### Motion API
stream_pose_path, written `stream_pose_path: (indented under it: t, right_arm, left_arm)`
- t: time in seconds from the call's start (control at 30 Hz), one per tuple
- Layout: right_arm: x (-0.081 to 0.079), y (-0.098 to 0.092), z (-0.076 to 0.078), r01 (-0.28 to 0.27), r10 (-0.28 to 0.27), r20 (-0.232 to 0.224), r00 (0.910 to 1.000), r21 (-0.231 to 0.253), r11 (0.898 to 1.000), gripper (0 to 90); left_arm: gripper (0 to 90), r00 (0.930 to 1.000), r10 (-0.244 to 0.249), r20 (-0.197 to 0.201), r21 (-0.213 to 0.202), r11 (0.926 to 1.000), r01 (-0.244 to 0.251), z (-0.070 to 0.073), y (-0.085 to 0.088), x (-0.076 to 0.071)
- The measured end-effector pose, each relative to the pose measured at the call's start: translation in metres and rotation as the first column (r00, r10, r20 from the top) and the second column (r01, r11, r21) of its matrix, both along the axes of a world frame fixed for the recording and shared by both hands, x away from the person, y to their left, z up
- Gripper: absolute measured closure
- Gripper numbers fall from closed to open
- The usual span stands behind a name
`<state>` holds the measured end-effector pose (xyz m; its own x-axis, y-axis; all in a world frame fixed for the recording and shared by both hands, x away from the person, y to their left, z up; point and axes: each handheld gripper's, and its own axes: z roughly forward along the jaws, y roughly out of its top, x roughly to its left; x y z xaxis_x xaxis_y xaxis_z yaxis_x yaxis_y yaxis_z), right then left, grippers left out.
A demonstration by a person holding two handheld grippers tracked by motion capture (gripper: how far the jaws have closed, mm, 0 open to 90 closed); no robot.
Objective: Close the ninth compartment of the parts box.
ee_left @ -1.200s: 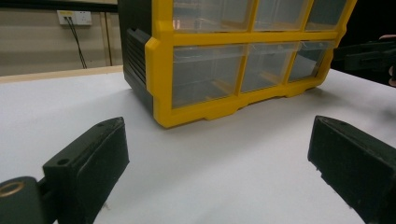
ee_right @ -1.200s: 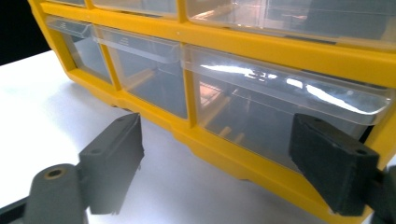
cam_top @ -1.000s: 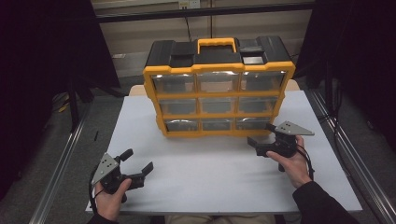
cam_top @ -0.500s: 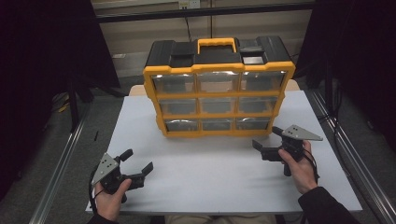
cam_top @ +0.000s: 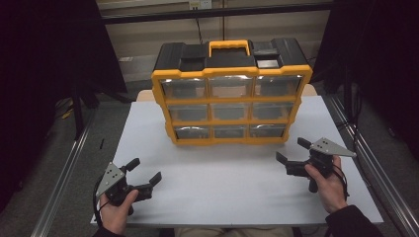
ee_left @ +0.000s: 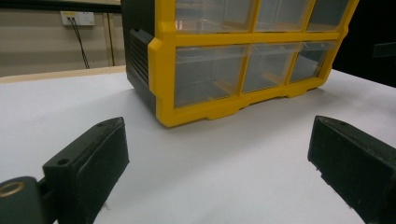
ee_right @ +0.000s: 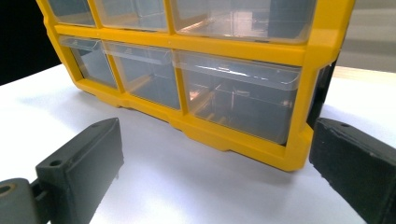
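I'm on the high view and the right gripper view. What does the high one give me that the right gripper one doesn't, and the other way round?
High view: the organiser's black top with its yellow handle, all nine drawers, and both hands, the left gripper and right gripper open and off the cabinet.

Right gripper view: a close look into the bottom right drawer, its divider visible, apparently empty.

Both: the yellow drawer cabinet closed on the white table.
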<state>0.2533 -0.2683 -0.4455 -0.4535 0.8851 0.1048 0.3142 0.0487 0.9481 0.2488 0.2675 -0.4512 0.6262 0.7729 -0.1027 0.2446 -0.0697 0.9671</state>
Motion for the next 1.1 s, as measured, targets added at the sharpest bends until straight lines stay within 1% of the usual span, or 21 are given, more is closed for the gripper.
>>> stream_pose_path:
  t: [0.03, 0.07, 0.13, 0.27, 0.33, 0.37, 0.4, 0.47, 0.5, 0.53, 0.57, 0.63, 0.83, 0.87, 0.93, 1.0, 1.1]
  right_arm:
    - [-0.001, 0.000, 0.000, 0.000, 0.000, 0.002, 1.0000, 0.004, 1.000, 2.5]
    - [-0.002, -0.001, 0.000, 0.002, -0.002, 0.004, 1.0000, -0.003, 1.000, 2.5]
    - [-0.005, -0.002, 0.001, 0.004, -0.004, 0.005, 1.0000, 0.005, 1.000, 2.5]
    - [-0.011, -0.006, 0.001, 0.013, -0.013, 0.012, 0.9998, -0.002, 1.000, 2.6]
    - [-0.014, -0.009, 0.001, 0.020, -0.020, 0.017, 0.9997, 0.004, 1.000, 2.6]
    - [-0.016, -0.011, 0.002, 0.022, -0.022, 0.014, 0.9997, 0.000, 1.000, 2.6]
    - [-0.017, -0.012, 0.002, 0.025, -0.025, 0.015, 0.9996, 0.008, 1.000, 2.5]
    - [-0.020, -0.015, 0.002, 0.029, -0.029, 0.015, 0.9995, 0.011, 1.000, 2.5]
    - [-0.022, -0.016, 0.002, 0.031, -0.031, 0.016, 0.9994, 0.005, 1.000, 2.5]
    - [-0.023, -0.018, 0.002, 0.031, -0.031, 0.019, 0.9993, 0.005, 1.000, 2.5]
    - [-0.024, -0.019, 0.002, 0.034, -0.034, 0.021, 0.9992, 0.009, 0.999, 2.5]
    - [-0.027, -0.021, 0.002, 0.040, -0.040, 0.024, 0.9989, 0.007, 0.999, 2.4]
    - [-0.034, -0.027, 0.003, 0.050, -0.051, 0.034, 0.9981, 0.018, 0.999, 2.4]
    - [-0.035, -0.028, 0.004, 0.053, -0.054, 0.032, 0.9980, 0.021, 0.998, 2.4]
    - [-0.038, -0.030, 0.004, 0.054, -0.054, 0.039, 0.9977, 0.009, 0.998, 2.4]
    - [-0.040, -0.032, 0.004, 0.057, -0.057, 0.044, 0.9974, 0.012, 0.998, 2.4]
    - [-0.043, -0.036, 0.004, 0.063, -0.063, 0.047, 0.9969, 0.007, 0.998, 2.4]
  left_arm:
    - [4.9, 1.0000, 0.002, -0.001, 0.000, 1.0000, -0.002, 0.000, 0.000, 0.000]
    - [4.9, 1.0000, -0.001, 0.004, 0.002, 1.0000, 0.001, 0.000, 0.000, 0.000]
    - [4.9, 1.0000, -0.002, 0.005, 0.006, 1.0000, 0.002, 0.001, 0.000, 0.000]
    - [4.9, 1.0000, -0.002, 0.001, 0.000, 1.0000, 0.002, 0.000, -0.001, -0.001]
    - [4.9, 1.0000, 0.000, -0.001, -0.004, 1.0000, 0.000, 0.000, -0.001, -0.002]
    - [4.9, 1.0000, -0.002, 0.004, 0.003, 1.0000, 0.002, 0.001, 0.000, -0.001]
    - [4.9, 1.0000, -0.001, 0.004, 0.007, 1.0000, 0.001, 0.000, 0.000, -0.001]
    - [4.9, 1.0000, 0.000, 0.004, 0.007, 1.0000, 0.000, 0.001, 0.001, -0.002]
    - [4.9, 1.0000, -0.003, 0.006, 0.021, 0.9998, 0.003, 0.001, 0.002, -0.002]
    - [4.9, 1.0000, -0.001, 0.006, 0.010, 0.9999, 0.001, 0.001, 0.001, -0.002]
    - [4.9, 1.0000, -0.001, 0.006, 0.008, 1.0000, 0.001, 0.001, 0.000, -0.002]
    - [5.7, 1.0000, 0.007, 0.004, 0.016, 0.9998, -0.007, 0.001, 0.001, -0.002]
    - [6.2, 0.9999, 0.012, 0.000, 0.009, 0.9999, -0.012, 0.001, 0.001, -0.003]
    - [6.2, 0.9999, 0.011, 0.005, 0.012, 0.9999, -0.011, 0.001, 0.001, -0.003]
    - [6.1, 0.9999, 0.012, 0.007, 0.009, 0.9999, -0.012, 0.001, 0.001, -0.004]
    - [6.0, 0.9999, 0.013, 0.008, 0.002, 0.9999, -0.013, 0.001, 0.002, -0.004]
    - [5.8, 0.9999, 0.012, 0.009, 0.004, 0.9999, -0.012, 0.001, 0.003, -0.005]
